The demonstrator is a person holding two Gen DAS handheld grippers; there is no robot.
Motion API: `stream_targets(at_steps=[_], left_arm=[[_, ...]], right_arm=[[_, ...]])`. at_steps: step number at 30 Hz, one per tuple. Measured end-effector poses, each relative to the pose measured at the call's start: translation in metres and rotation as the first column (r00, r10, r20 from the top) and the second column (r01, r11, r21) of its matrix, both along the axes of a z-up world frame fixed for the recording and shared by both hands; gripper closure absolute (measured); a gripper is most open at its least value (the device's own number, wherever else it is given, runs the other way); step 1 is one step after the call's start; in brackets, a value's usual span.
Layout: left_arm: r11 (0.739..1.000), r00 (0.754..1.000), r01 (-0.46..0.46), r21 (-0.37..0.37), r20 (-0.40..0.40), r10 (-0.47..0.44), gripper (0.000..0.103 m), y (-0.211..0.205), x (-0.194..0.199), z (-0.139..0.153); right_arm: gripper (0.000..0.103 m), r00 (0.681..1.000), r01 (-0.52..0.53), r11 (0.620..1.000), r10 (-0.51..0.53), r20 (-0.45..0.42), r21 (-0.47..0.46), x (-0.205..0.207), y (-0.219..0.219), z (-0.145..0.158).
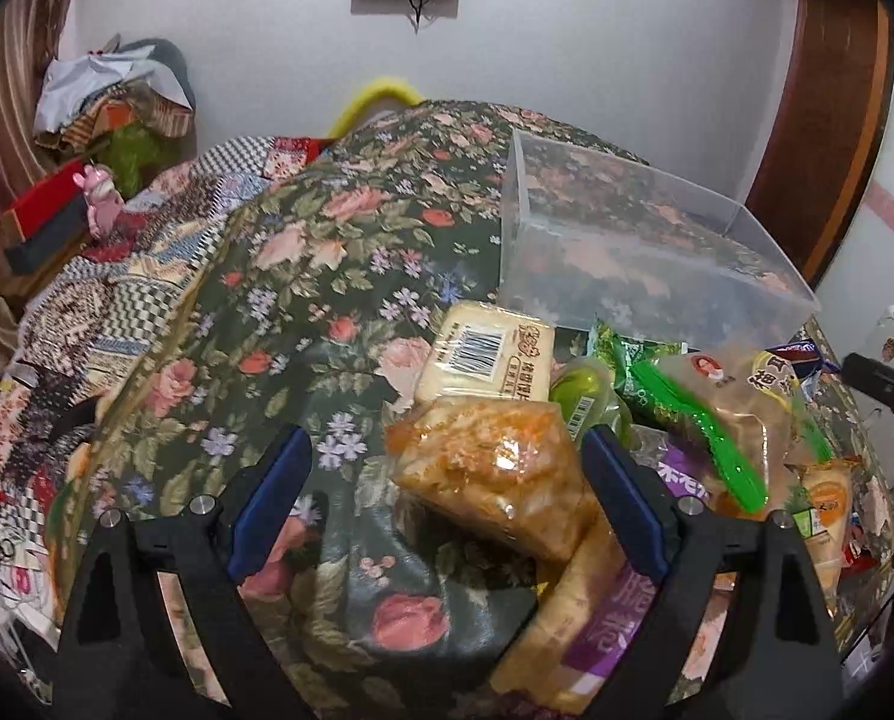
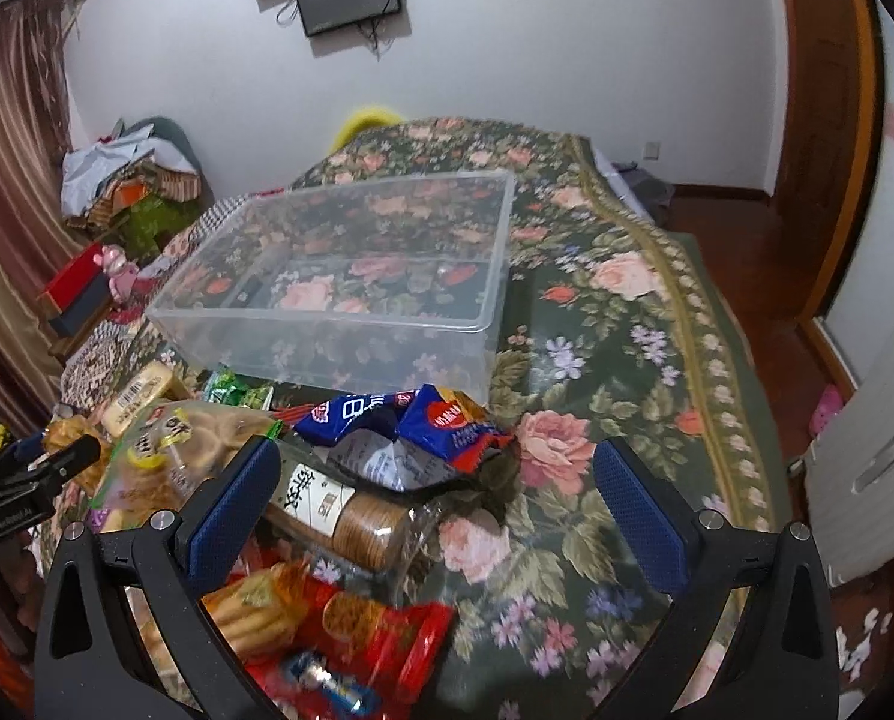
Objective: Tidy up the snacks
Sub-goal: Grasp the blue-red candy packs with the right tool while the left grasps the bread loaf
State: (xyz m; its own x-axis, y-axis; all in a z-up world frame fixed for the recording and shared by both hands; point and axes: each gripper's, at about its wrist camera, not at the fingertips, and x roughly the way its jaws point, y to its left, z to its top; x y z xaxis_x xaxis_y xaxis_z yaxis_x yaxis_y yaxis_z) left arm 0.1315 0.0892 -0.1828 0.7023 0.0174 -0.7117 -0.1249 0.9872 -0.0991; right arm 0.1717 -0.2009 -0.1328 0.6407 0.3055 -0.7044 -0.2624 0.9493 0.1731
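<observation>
A pile of packaged snacks lies on a floral tablecloth in front of a clear plastic bin [image 1: 657, 252], which shows empty in the right wrist view [image 2: 351, 312]. My left gripper [image 1: 447, 468] is open around an orange-tinted clear snack packet [image 1: 495, 468], not touching it. A pale yellow bar-coded pack [image 1: 483, 354] and a green-sealed bag [image 1: 717, 420] lie beyond. My right gripper [image 2: 435, 474] is open above a brown biscuit roll [image 2: 351, 522], a grey wrapper and blue packets [image 2: 423, 420]. Red packets [image 2: 357, 630] lie near its base.
The floral tablecloth [image 2: 627, 360] stretches bare to the right of the pile. A patchwork cloth [image 1: 117, 300] covers the left side. A pink figurine [image 1: 99, 198] and a red box stand far left. The left gripper's body [image 2: 33, 480] shows at the right wrist view's left edge.
</observation>
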Motion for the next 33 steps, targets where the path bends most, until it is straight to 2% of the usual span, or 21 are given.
stream_targets(at_steps=[2,6,9,12,15,16,17,19,23,25,27,33], left_arm=[[1.000,1.000,0.008,-0.009,-0.005,-0.008,0.012,-0.002,0.004,-0.004],[0.999,0.999,0.040,-0.035,-0.006,-0.040,0.031,-0.007,0.007,-0.010],[0.998,0.998,0.058,-0.025,-0.001,-0.058,0.043,-0.013,0.006,-0.009],[0.999,0.999,0.051,0.018,0.004,-0.051,0.044,-0.019,0.005,-0.008],[0.999,0.999,0.045,0.027,0.005,-0.046,0.045,-0.019,0.001,-0.006],[0.999,0.999,0.044,0.027,0.006,-0.044,0.046,-0.018,0.000,-0.006],[0.999,0.999,0.041,0.025,0.008,-0.041,0.046,-0.017,-0.001,-0.004],[0.999,0.999,0.037,0.025,0.011,-0.037,0.047,-0.015,-0.003,-0.001],[0.999,0.999,0.029,0.022,0.024,-0.030,0.048,-0.012,-0.008,0.007],[0.999,0.999,0.027,0.026,0.036,-0.028,0.048,-0.011,-0.011,0.013],[0.999,0.999,0.022,0.033,0.047,-0.024,0.053,-0.011,-0.014,0.019],[0.999,0.997,0.020,0.043,0.077,-0.023,0.054,-0.012,-0.018,0.036]], right_arm=[[0.000,0.999,-0.020,1.000,0.020,-0.029,0.006,0.008,0.004,-0.006],[0.000,0.998,-0.047,0.999,0.047,-0.052,0.003,0.015,0.012,-0.014],[0.000,0.997,-0.054,0.998,0.053,-0.060,-0.022,0.018,0.018,-0.018],[0.000,0.996,-0.056,0.997,0.053,-0.069,-0.046,0.024,0.020,-0.022],[0.001,0.996,-0.056,0.997,0.052,-0.078,-0.054,0.029,0.020,-0.026],[0.005,0.995,-0.059,0.997,0.054,-0.081,-0.050,0.029,0.020,-0.027],[0.015,0.995,-0.058,0.997,0.054,-0.083,-0.046,0.030,0.019,-0.028],[0.016,0.995,-0.052,0.998,0.049,-0.082,-0.031,0.028,0.015,-0.029],[0.029,0.998,-0.050,0.998,0.048,-0.041,-0.038,0.022,0.016,-0.024],[0.031,0.998,-0.056,0.997,0.054,-0.035,-0.050,0.020,0.017,-0.021],[0.032,0.998,-0.064,0.997,0.063,-0.032,-0.049,0.017,0.018,-0.019],[0.034,0.997,-0.071,0.997,0.072,0.007,-0.039,0.004,0.015,-0.005]])
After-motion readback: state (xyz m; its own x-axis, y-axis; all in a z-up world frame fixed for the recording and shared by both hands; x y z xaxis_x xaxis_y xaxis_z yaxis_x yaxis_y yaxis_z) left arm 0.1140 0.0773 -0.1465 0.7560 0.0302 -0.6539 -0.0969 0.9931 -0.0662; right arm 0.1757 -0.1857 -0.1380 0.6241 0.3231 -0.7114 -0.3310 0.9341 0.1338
